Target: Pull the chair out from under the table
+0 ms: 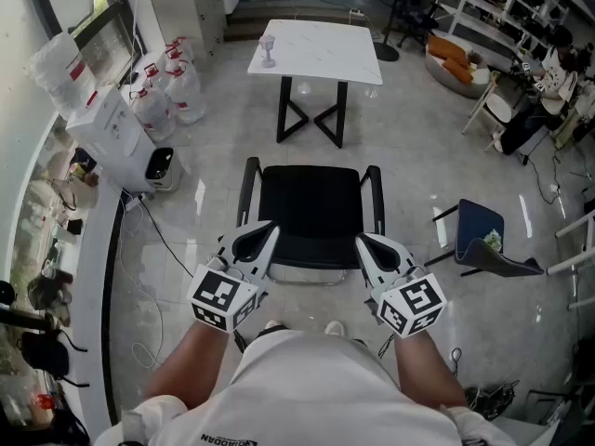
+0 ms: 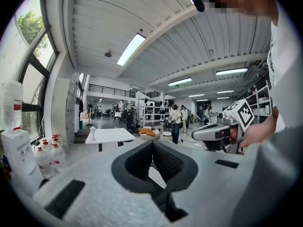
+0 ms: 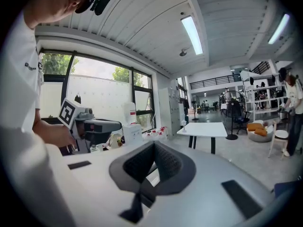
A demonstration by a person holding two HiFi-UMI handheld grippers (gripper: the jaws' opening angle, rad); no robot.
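Shiny floor (image 1: 418, 156), chair (image 1: 311, 216) well clear of the table's (image 1: 316, 49) near edge. Left gripper (image 1: 268, 234) and right gripper (image 1: 364, 242) both pinched together, empty. Chair looks stiff and heavyish, so grab its back.

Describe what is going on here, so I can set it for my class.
A person holds the left gripper and right gripper at the near edge of a black chair. Both have their jaws closed on nothing. The chair stands clear of the white table, with bare floor between them.
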